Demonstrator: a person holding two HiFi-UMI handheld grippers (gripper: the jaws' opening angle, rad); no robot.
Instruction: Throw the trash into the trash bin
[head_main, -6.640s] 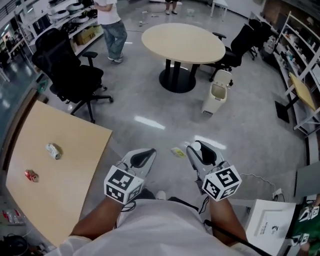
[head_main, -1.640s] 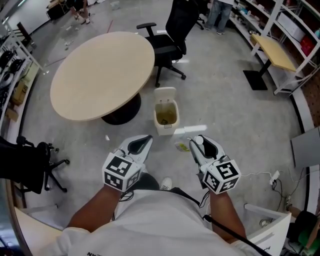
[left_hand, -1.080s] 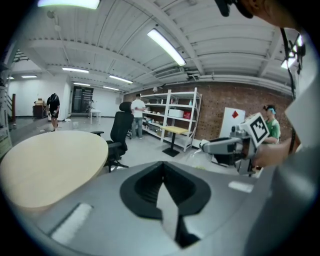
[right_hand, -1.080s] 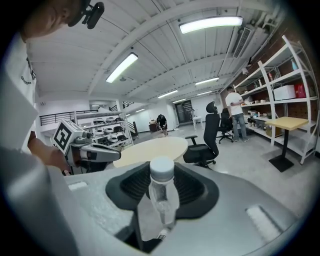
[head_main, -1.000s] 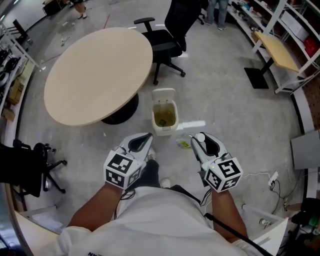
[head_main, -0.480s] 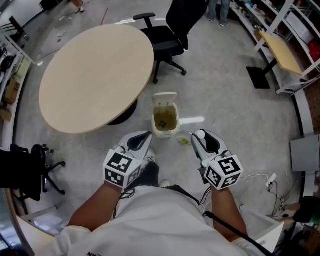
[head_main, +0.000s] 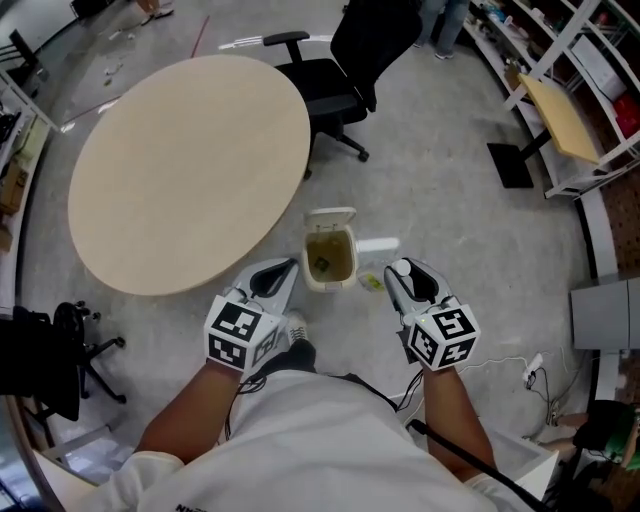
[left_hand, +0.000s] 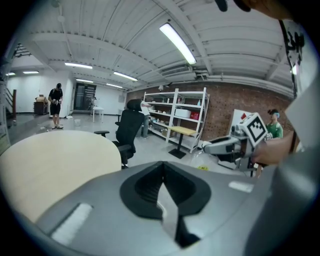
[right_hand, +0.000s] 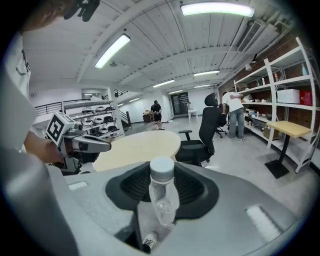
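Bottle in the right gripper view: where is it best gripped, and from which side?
Grip the clear bottle on its body under the white cap, from the side, one pad per flank, as the right tool does now. It stands cap-up and the slim body fits between the jaws.

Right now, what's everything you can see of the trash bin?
The trash bin is small, cream, plastic-looking, upright on the grey floor beside the round table. Its lid is flipped open, showing a brownish inside with some scraps at the bottom. Nothing touches it; the right claw, gripping a clear bottle, hangs just short of it.
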